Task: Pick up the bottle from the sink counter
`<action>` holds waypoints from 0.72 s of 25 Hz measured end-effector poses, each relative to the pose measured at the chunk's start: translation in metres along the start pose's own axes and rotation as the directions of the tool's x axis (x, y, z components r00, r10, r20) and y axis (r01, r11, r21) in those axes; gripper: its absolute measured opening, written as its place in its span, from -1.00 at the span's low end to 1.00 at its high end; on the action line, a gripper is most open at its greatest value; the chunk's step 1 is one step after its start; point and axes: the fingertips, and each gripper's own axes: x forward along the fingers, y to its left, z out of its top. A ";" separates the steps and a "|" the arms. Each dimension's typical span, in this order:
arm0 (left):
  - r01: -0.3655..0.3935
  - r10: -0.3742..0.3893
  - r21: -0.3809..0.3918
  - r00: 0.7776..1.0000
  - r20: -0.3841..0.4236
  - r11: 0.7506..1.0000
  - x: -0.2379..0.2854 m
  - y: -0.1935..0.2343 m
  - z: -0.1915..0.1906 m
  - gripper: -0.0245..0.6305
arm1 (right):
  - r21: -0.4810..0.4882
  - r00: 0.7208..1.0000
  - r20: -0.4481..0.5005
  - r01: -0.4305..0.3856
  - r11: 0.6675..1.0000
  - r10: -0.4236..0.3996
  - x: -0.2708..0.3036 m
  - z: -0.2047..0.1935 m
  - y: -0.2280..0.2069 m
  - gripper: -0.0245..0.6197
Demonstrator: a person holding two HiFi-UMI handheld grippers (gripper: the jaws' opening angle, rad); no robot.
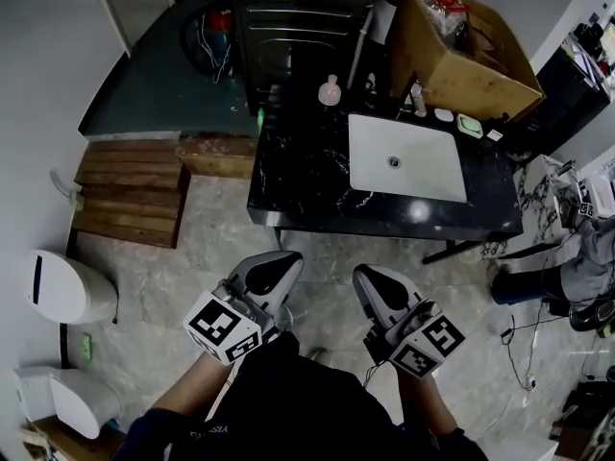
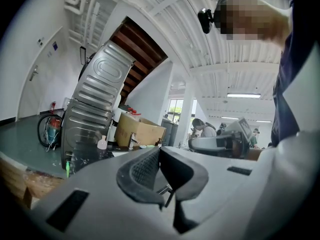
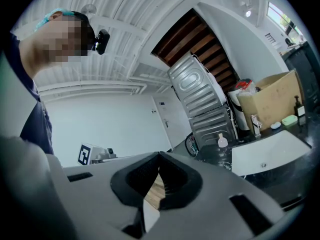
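Note:
A small pale pink bottle [image 1: 330, 91] stands upright at the back left of the black marble sink counter [image 1: 298, 176]. It also shows far off in the left gripper view, bottle [image 2: 102, 145], and in the right gripper view, bottle [image 3: 222, 141]. My left gripper [image 1: 272, 269] and right gripper [image 1: 368, 281] are held close to my body, well short of the counter's front edge. Both point toward the counter. The left gripper [image 2: 160, 149] has its jaws together with nothing between them. The right gripper [image 3: 159, 155] has its tips touching and is empty too.
A white basin [image 1: 404, 157] is set in the counter, with a faucet [image 1: 417, 99] and a green soap dish [image 1: 470, 125] behind it. A cardboard box [image 1: 461, 56] sits at the back right, a metal appliance [image 1: 298, 27] behind. Wooden steps [image 1: 130, 190] and a white bin [image 1: 67, 286] lie to the left.

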 end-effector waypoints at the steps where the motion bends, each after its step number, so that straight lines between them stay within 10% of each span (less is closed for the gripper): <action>1: 0.002 -0.002 0.000 1.000 0.000 1.000 0.001 0.006 0.002 -0.90 | -0.001 1.000 0.001 0.004 1.000 -0.004 0.006 0.001 -0.002 -0.86; 18: 0.045 -0.046 0.006 0.999 0.004 0.999 0.007 0.077 0.027 -0.90 | -0.016 0.999 0.015 0.053 0.998 -0.053 0.074 0.016 -0.013 -0.86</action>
